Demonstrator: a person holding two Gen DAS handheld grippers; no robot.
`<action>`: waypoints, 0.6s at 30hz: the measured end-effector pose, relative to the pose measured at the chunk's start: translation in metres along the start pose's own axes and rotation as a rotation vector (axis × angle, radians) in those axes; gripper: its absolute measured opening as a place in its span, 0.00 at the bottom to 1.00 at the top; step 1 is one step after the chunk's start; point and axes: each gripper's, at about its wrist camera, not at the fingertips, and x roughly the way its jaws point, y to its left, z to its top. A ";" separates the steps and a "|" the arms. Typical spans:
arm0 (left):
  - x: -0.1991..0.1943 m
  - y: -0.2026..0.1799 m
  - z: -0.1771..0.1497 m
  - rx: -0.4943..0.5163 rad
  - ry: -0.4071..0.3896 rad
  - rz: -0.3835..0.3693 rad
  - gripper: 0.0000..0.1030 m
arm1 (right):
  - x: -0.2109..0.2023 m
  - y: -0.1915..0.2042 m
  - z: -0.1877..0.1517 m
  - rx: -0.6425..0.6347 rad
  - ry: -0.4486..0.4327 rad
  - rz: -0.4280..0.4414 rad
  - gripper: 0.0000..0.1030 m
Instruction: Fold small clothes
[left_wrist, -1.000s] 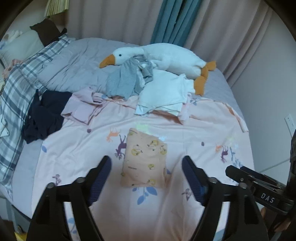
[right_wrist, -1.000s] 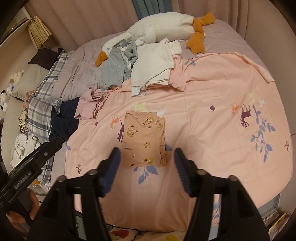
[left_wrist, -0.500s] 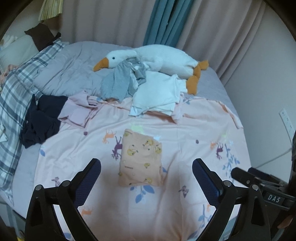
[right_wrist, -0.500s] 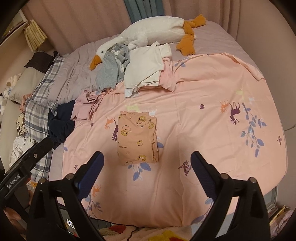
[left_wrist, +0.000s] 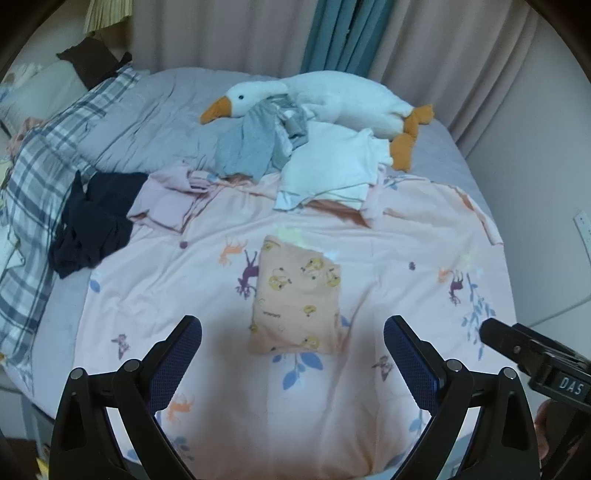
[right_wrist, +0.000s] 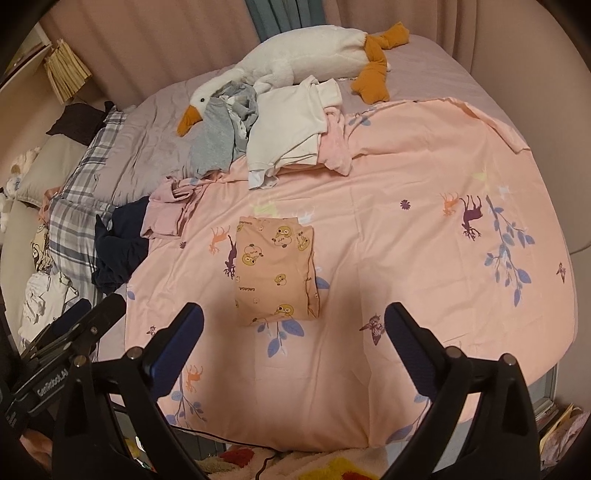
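Note:
A small peach garment with yellow duck prints (left_wrist: 295, 299) lies folded into a neat rectangle on the pink printed sheet (left_wrist: 399, 236); it also shows in the right wrist view (right_wrist: 275, 271). My left gripper (left_wrist: 292, 336) is open and empty, held above the bed just in front of the garment. My right gripper (right_wrist: 293, 325) is open and empty, also above and in front of it. Unfolded clothes lie at the back: a white shirt (left_wrist: 332, 166), a grey garment (left_wrist: 247, 147), a pink one (left_wrist: 166, 199) and a dark navy one (left_wrist: 92, 225).
A white plush goose (left_wrist: 332, 96) lies across the far side of the bed. Plaid bedding (left_wrist: 33, 184) and pillows are at the left. Curtains hang behind. The bed's front edge (right_wrist: 295, 439) is just below my right gripper, with floor clutter beyond.
Both grippers opened wide and pulled back and up from the folded garment, which stays flat on the sheet.

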 end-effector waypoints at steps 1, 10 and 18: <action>0.003 0.002 0.000 -0.002 0.011 -0.002 0.95 | 0.001 -0.001 0.000 0.001 0.001 0.001 0.96; 0.006 0.009 0.004 -0.023 0.008 0.007 0.95 | 0.009 -0.012 -0.001 0.041 0.006 -0.008 0.96; 0.008 0.006 0.005 -0.023 0.010 0.006 0.95 | 0.006 -0.009 0.002 0.031 -0.033 -0.035 0.96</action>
